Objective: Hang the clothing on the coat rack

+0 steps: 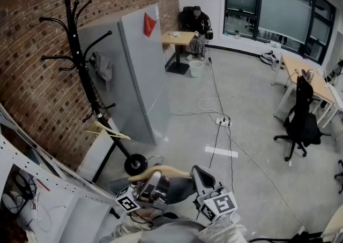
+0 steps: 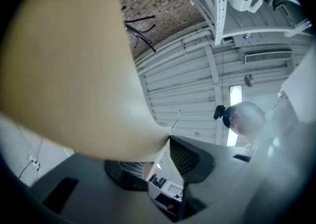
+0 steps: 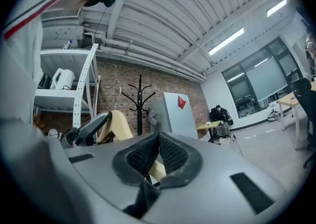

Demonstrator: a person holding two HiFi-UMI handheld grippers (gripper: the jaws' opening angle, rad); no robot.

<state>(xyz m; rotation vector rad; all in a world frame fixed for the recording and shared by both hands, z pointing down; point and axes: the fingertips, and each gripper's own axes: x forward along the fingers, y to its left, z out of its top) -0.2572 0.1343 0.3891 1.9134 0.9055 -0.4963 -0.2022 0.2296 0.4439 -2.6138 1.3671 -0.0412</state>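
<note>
Clamping the wooden hanger (image 1: pixel 166 171), the left gripper (image 1: pixel 151 182) angles it up toward the coat rack (image 1: pixel 80 65) while the right gripper (image 1: pixel 202 176), jaws together, likely steadies its end.

Coat rack (image 1: pixel 80 60): smooth, glossy black, metal by its look. Brick wall (image 1: pixel 32 97) behind the coat rack: rough, matt red brick. Grey garment (image 1: pixel 103 68) on the coat rack: soft, matt cloth. Hanger (image 1: pixel 161 171) before the coat rack's base: smooth pale wood. Floor (image 1: pixel 246 108) beside the coat rack: smooth grey concrete, faint sheen. Right gripper (image 3: pixel 158 139): matt grey plastic shell, black ribbed pads (image 3: pixel 173 156).
</note>
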